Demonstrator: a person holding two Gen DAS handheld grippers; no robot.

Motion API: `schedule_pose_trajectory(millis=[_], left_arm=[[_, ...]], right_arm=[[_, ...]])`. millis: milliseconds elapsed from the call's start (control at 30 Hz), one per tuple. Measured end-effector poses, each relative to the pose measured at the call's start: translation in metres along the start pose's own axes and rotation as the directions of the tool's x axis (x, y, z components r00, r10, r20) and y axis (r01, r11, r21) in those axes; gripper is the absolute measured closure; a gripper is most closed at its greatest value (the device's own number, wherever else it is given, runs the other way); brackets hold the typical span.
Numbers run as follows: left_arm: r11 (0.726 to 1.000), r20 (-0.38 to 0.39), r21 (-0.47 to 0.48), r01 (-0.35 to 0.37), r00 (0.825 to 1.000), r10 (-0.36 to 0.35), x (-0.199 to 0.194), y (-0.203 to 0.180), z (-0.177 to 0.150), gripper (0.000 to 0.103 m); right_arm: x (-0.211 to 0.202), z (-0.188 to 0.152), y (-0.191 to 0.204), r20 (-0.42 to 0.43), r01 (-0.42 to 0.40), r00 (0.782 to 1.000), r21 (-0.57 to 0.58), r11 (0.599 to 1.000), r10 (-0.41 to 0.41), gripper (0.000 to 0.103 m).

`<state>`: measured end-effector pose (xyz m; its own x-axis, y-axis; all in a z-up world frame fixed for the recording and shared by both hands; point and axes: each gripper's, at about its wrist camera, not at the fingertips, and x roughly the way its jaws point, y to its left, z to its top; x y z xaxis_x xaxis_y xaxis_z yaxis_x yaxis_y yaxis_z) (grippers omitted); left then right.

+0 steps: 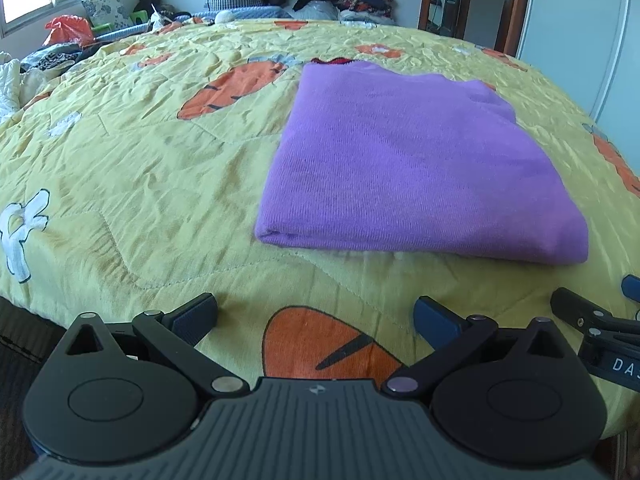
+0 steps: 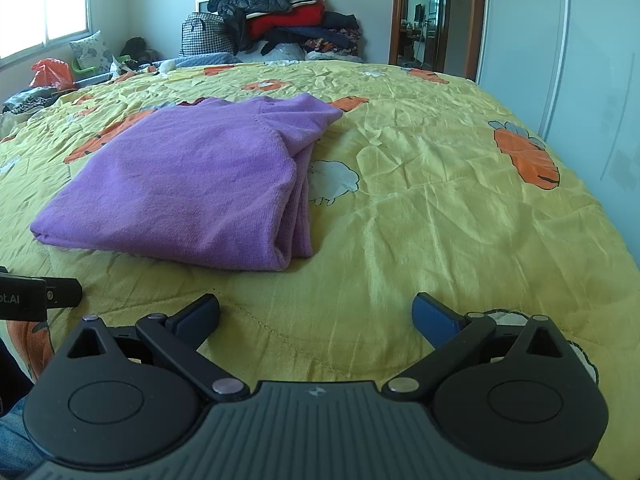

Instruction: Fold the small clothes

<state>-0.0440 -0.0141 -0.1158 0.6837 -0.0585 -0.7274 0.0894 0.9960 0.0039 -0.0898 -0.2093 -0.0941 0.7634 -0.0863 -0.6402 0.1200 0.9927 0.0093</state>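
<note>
- We find the purple garment (image 1: 416,160) lying folded into a thick slab on the yellow carrot-print quilt (image 1: 140,184), well short of the clothes pile (image 2: 288,16) at the far wall.
- Our left gripper (image 1: 316,312) stands wide, nothing between its jaws; the garment lies ahead of it at about 1 o'clock, apart from the fingertips, with bare quilt between.
- Our right gripper (image 2: 316,312) is likewise spread wide and empty; from it the garment (image 2: 192,184) lies at about 11 o'clock, also apart.
- So the garment sits between the two grippers, ahead of both; neither looks clearly nearer, and we judge the near folded edge equally open to either.
- Its long axis seems to run away from us, near edge toward 6 o'clock and the loose layered end toward 12; the stacked layers show on its right side in the right wrist view.
- We judge the fold largely done; any further move would call for closing in on that near edge, left at its left corner, right at its right.
- Writing: "DA" shows on the right gripper's body (image 1: 616,360) at the edge of the left wrist view, and "ot.AI" on the left gripper's body (image 2: 20,298) in the right wrist view; both are cut off.
</note>
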Motion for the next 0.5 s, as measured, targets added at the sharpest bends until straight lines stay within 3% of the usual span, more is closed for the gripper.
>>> schedule_pose_trajectory(millis=[133,500], left_arm=[[1.0,0.034,0.0,-0.001,0.999,0.001,0.0038,-0.0016,0.0012,0.0],[1.0,0.038,0.002,0.0,0.999,0.0,0.0051,-0.001,0.0017,0.0]], right_arm=[[0.0,0.0,0.0,0.0,0.0,1.0,0.0,1.0,0.0,0.0],[0.0,-0.0002,-0.0001,0.001,-0.001,1.0,0.0,1.0,0.001,0.0]])
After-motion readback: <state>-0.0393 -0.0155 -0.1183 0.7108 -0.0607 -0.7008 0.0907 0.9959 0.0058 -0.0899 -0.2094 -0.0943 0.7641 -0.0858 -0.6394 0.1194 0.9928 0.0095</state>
